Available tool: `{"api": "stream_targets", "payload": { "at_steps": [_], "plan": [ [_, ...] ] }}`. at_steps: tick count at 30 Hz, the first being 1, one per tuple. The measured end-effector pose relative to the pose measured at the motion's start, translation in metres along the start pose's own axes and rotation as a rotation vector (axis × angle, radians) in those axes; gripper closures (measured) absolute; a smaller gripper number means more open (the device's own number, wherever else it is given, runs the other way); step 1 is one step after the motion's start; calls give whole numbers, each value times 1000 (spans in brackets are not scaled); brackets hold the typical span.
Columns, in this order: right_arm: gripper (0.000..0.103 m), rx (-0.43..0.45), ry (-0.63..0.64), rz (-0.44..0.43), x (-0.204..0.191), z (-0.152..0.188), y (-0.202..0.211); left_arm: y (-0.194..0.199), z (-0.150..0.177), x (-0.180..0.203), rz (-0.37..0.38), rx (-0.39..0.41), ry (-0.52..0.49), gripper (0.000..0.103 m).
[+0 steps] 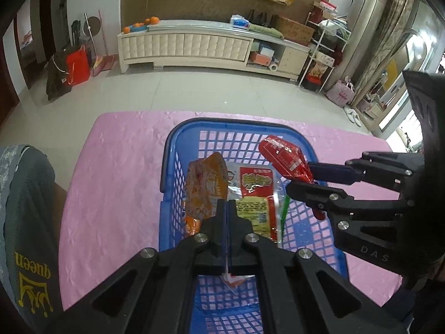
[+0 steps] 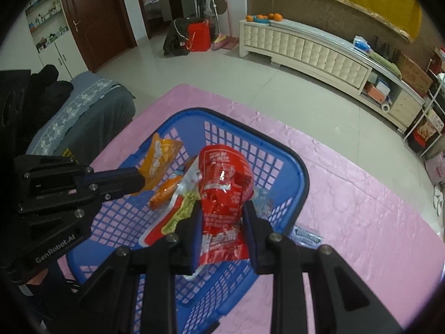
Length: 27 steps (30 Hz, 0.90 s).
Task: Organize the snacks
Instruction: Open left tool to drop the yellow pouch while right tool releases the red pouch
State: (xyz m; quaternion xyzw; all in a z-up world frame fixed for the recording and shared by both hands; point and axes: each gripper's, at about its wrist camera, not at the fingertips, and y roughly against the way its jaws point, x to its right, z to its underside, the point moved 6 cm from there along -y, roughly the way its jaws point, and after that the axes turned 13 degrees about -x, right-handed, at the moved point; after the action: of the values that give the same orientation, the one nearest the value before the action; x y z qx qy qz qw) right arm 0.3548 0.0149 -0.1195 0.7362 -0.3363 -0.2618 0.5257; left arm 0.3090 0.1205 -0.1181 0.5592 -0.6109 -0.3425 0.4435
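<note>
Over the blue basket (image 2: 301, 179) on the pink worktop (image 2: 361, 208), the right tongs (image 2: 222, 232) pinch a red bag (image 2: 222, 183) and the left tongs (image 1: 227, 217) pinch an orange bag (image 1: 205, 186); both look light, crinkly and slippery, best held by an edge.

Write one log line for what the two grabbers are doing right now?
left gripper: shut on orange packet | right gripper: shut on red packet | both over blue basket | packets not yet dropped

Orange packet (image 1: 205, 186), red packet (image 2: 222, 203) held above blue basket (image 1: 178, 144); clear-red packet (image 1: 256, 194) inside.
</note>
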Motion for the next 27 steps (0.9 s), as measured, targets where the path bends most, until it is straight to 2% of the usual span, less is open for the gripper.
{"api": "stream_targets", "payload": {
  "at_steps": [4,6,7,8,9,12,14,16,23,27],
  "plan": [
    [68,-15,19,36,-1,-5,-8,-5,-1,-2,-15,-6,1,103],
    [57,-28,28,64,0,-4,-12,-4,0,-2,-11,-12,13,91],
    [52,-30,24,74,2,-3,-12,-1,1,-1,-14,-6,6,74],
    [43,-26,15,72,3,-2,-12,2,2,2,-27,7,-5,62],
    [30,-17,4,69,5,-1,-10,6,3,4,-44,21,-19,60],
    [19,26,-31,59,10,2,1,12,6,3,-66,27,-38,55],
    [18,25,-42,50,11,8,6,19,9,5,-74,39,-33,47],
    [18,24,-54,51,15,14,12,25,12,5,-78,45,-30,46],
    [18,47,-108,39,28,41,37,44,27,21,-118,77,-42,27],
    [18,53,-129,26,32,55,47,52,34,31,-155,93,-59,27]
  ]
}}
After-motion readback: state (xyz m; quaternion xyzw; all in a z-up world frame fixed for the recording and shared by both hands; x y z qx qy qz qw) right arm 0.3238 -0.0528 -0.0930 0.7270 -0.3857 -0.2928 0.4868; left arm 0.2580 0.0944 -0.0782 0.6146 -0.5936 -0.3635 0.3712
